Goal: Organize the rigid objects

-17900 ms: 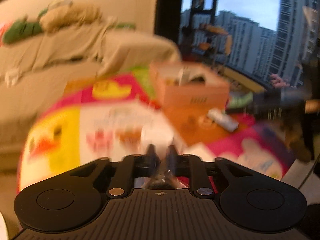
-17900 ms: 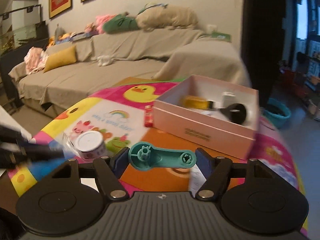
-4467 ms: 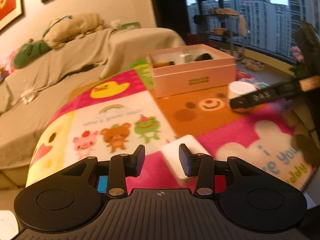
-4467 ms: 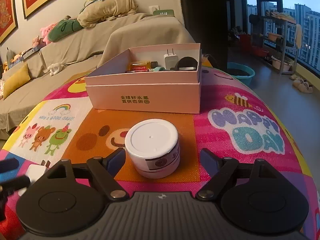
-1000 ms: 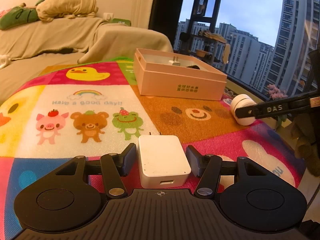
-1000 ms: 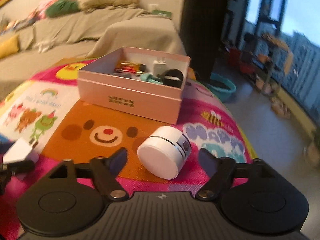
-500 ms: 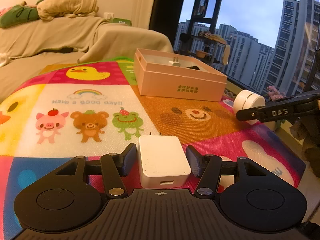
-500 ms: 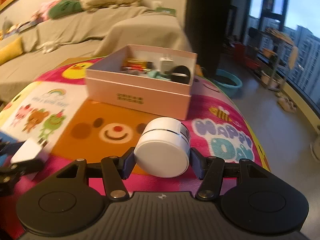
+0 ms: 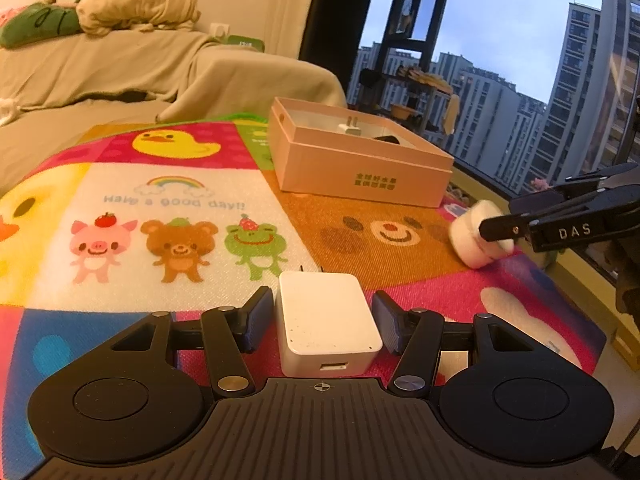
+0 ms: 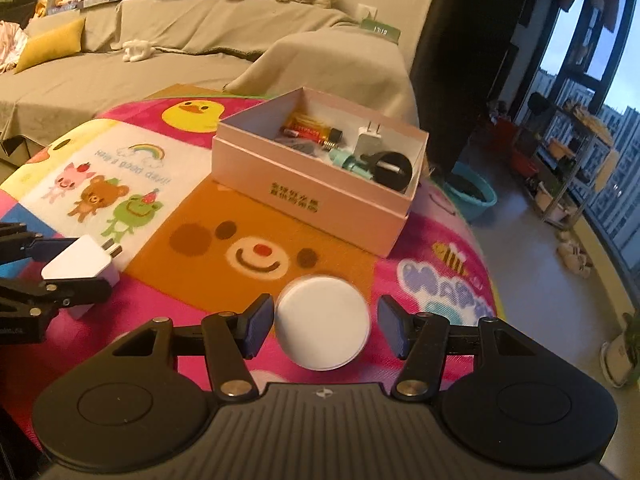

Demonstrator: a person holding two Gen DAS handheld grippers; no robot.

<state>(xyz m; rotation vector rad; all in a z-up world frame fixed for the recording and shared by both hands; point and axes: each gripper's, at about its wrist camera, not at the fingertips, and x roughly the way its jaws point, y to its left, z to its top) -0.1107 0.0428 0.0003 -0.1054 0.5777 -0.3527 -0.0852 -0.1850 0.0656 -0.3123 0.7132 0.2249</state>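
A white USB charger (image 9: 326, 320) lies flat on the cartoon play mat (image 9: 180, 200), and my left gripper (image 9: 322, 306) is shut on it, one pad against each side. A round white jar (image 10: 322, 322) is tipped so its lid faces the right wrist camera. My right gripper (image 10: 324, 316) is shut on this jar, low over the mat. In the left wrist view the jar (image 9: 470, 236) shows at the right under the right gripper's fingers (image 9: 500, 228). The open pink box (image 10: 304, 196) stands beyond both, holding a plug, batteries, a teal part and a black disc.
The mat covers a low round table, whose edge drops off close by on the right. A beige covered sofa (image 10: 180, 40) runs behind it. A teal basin (image 10: 472, 196) sits on the floor by the windows. The left gripper with the charger (image 10: 80, 260) is at the left.
A second ago the jar lay on its side between open right jaws. They have shut on it, and the right hand has rolled and risen slightly. The left gripper has kept still.
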